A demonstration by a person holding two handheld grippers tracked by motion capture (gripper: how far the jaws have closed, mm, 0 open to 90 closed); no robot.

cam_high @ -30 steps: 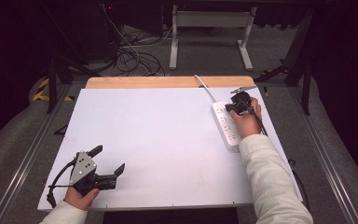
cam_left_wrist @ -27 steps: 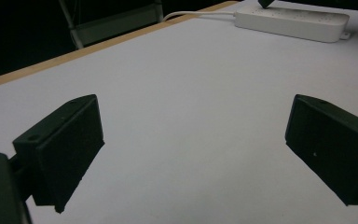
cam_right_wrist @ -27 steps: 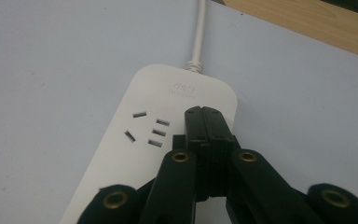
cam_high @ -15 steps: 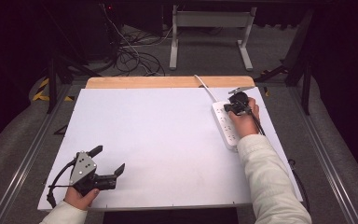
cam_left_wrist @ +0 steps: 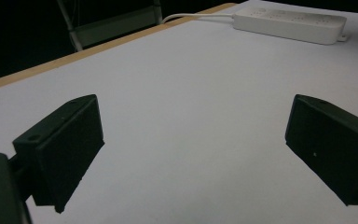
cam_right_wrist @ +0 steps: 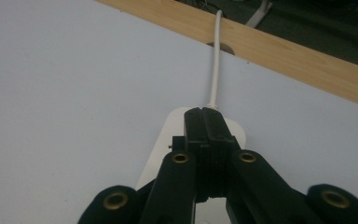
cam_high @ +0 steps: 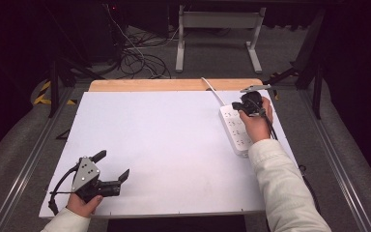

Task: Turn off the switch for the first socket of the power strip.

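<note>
A white power strip (cam_high: 235,130) lies along the right side of the white tabletop (cam_high: 164,135), and its white cable (cam_high: 211,89) runs off the far edge. My right gripper (cam_high: 245,104) hovers over the strip's far end. In the right gripper view its jaws (cam_right_wrist: 204,112) are pressed together, shut, just above the strip (cam_right_wrist: 165,133) where the cable (cam_right_wrist: 216,56) enters; I see nothing between them. My left gripper (cam_high: 113,164) rests at the front left, open. In the left gripper view its jaws (cam_left_wrist: 191,149) stand wide apart over bare table, and the strip (cam_left_wrist: 289,21) lies far off.
A wooden strip (cam_high: 174,85) borders the table's far edge. Metal rails run along both sides of the table. Beyond it are a white frame's legs (cam_high: 217,43) and tangled cables (cam_high: 142,60) on the dark floor.
My right hand has lifted the shut gripper a little above the strip's far end. The left gripper has stayed where it was.
</note>
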